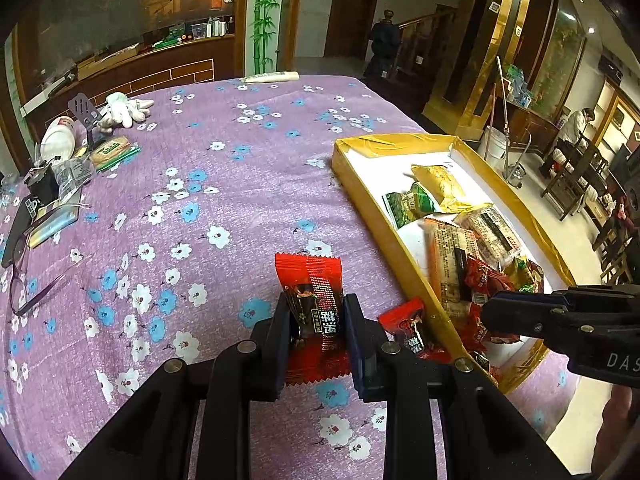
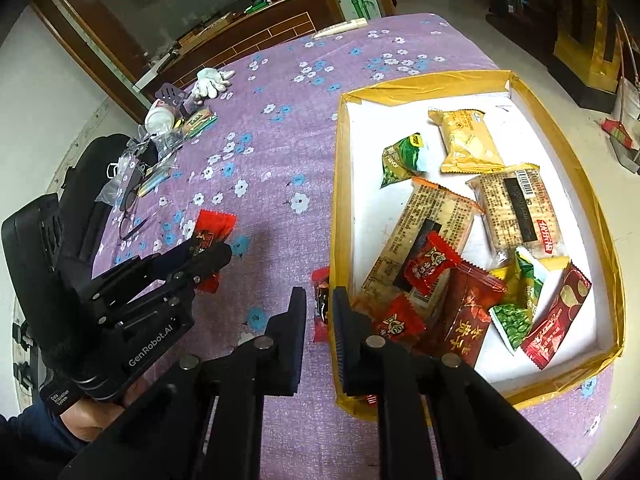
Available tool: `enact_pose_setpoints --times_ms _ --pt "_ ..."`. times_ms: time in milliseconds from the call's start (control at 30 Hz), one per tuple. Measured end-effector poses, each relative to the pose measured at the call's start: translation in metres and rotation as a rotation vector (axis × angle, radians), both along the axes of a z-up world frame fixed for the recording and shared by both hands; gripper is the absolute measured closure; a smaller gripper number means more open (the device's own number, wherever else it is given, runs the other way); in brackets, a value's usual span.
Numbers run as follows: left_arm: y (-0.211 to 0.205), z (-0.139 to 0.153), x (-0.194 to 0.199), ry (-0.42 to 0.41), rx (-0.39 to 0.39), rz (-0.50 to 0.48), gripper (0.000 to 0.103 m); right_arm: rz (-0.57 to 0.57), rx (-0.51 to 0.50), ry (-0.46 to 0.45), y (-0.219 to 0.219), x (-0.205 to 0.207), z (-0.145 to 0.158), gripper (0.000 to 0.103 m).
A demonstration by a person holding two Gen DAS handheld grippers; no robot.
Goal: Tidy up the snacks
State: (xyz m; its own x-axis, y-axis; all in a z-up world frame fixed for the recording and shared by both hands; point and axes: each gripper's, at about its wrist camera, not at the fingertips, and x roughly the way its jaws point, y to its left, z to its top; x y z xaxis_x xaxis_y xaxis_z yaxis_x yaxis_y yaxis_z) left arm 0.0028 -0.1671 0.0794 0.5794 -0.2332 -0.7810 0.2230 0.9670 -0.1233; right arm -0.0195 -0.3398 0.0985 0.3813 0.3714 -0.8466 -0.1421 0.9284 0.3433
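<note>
My left gripper (image 1: 317,300) is shut on a red and black candy packet (image 1: 310,280), held upright a little above the purple flowered cloth; the right wrist view shows that gripper (image 2: 216,252) and packet (image 2: 212,224) at the left. A second red candy (image 1: 412,328) lies on the cloth against the outer wall of the yellow-rimmed box (image 1: 384,216). My right gripper (image 2: 320,296) hovers over that candy (image 2: 320,276) with its jaws drawn close and nothing pressed between them; from the left it (image 1: 486,310) shows at the box's near corner. Several wrapped snacks (image 2: 472,148) lie inside the box (image 2: 340,200).
At the far left of the table sit white gloves (image 1: 124,108), a white cup (image 1: 60,140), a biscuit pack (image 1: 112,152) and glasses (image 1: 24,280). A tube (image 1: 272,77) lies at the far edge. A person (image 1: 576,128) sits beyond the table on the right.
</note>
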Motion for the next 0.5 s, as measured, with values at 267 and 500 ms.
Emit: enact_pose_setpoints --times_ms 267,500 --pt "0.017 -0.002 -0.001 0.002 -0.004 0.034 0.078 -0.003 0.006 0.005 0.004 -0.003 -0.003 0.090" --pt "0.038 -0.010 -0.002 0.020 -0.017 0.074 0.078 0.009 -0.002 0.050 0.017 -0.003 -0.016 0.090"
